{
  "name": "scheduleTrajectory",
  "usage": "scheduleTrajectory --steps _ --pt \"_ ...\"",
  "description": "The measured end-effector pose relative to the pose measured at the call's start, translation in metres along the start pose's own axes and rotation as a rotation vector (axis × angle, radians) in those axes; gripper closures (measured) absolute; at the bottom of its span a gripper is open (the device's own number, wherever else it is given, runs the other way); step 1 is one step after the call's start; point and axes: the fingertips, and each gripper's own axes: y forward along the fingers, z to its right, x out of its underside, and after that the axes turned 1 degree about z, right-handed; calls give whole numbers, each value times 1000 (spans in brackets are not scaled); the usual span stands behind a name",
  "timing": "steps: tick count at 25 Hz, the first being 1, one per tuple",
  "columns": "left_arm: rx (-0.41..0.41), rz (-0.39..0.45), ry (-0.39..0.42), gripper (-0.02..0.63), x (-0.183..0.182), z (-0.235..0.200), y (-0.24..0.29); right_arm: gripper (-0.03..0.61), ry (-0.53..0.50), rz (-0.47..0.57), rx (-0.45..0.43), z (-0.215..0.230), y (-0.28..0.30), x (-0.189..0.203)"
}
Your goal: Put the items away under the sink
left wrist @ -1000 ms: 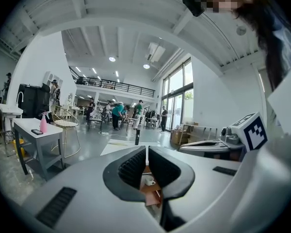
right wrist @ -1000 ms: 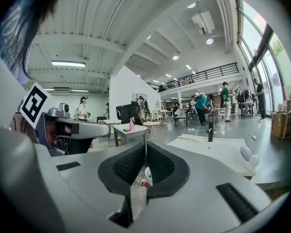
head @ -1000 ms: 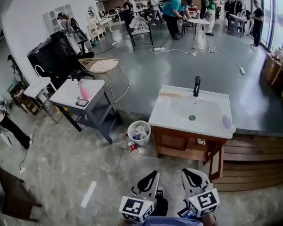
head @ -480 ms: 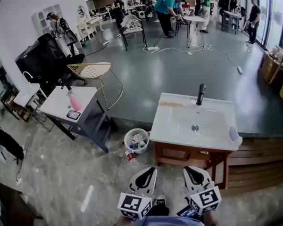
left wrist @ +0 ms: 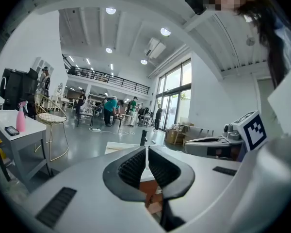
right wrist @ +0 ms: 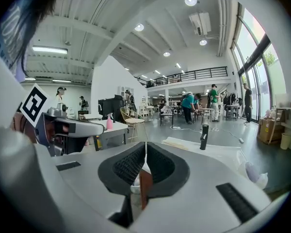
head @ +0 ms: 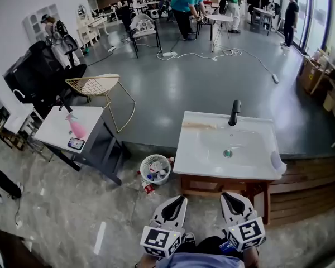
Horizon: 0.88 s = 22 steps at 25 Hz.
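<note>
Head view looks steeply down on the white sink (head: 185,162) right of centre, with the left gripper (head: 182,198) and right gripper (head: 225,195) side by side at the bottom edge, both aimed at it; that reads as facing up to the workplace before anything is fetched. Each gripper view shows its jaws pressed together with nothing between them, sensible since there is nothing yet to carry.

The likeliest items to store are well apart from the sink: a pink spray bottle (head: 75,128) stands upright on the grey side table (head: 53,128) at the left, with a dark phone (head: 76,144) just beside it; a pale rounded object (head: 277,162) lies on the basin's right rim, though what it is I cannot tell.

The basin is glossy and rectangular with a shallow rounded bowl and a small metal drain; a matt black faucet (head: 233,112) rises as a plain column at its back edge; the wooden cabinet (head: 212,184) below is reddish-brown, and from above I cannot tell how it opens. A white wire waste basket (head: 155,169) sits on the pale veined floor between table and cabinet. The jaw pads are black and finely ribbed, set in smooth white shells.
</note>
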Motion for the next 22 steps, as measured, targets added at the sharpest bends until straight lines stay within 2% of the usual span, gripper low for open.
scheduleTrajectory --steps 9,22 --pt "11 -30 -30 595 6 -15 24 554 1 -28 -21 10 29 -2" --pt "-82 -25 -10 595 -15 -74 109 554 -28 -7 -96 72 133 -29"
